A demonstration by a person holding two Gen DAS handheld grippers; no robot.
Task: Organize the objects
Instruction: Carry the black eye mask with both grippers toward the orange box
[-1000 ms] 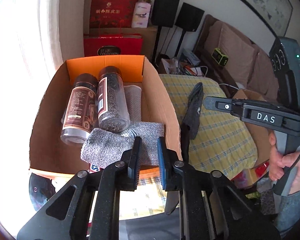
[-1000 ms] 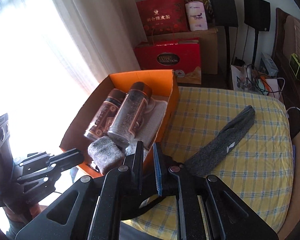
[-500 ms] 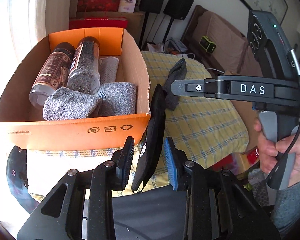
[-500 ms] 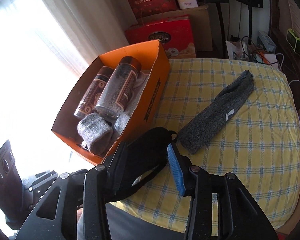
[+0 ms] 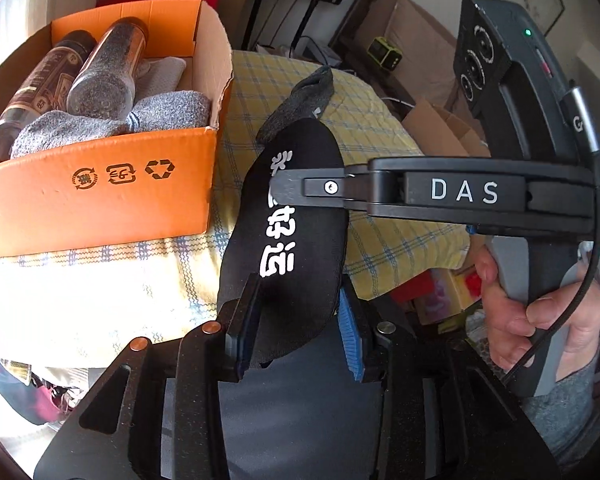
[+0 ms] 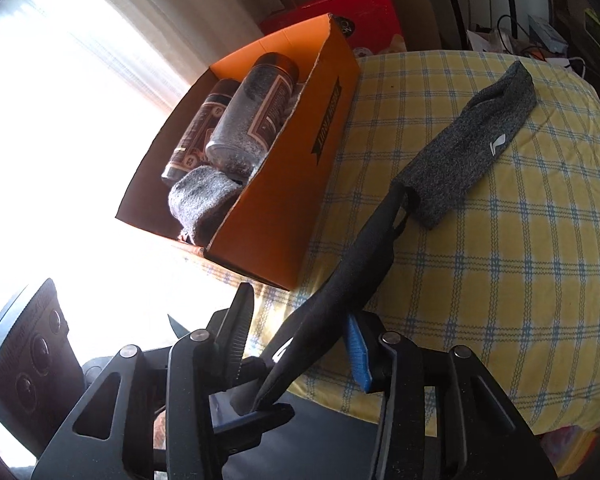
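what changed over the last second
Both claws pulled back from the orange box and spread wider. The black eye mask, hidden edge-on a second ago, now lies between the left claw and right claw. Bottles, grey socks and headband stayed put.

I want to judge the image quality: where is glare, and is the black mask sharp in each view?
Right wrist view: window burns white on the left; black mask sharp but dark. Left wrist view: sunlit cloth washed out; mask's white print clear; edges bent by fisheye.
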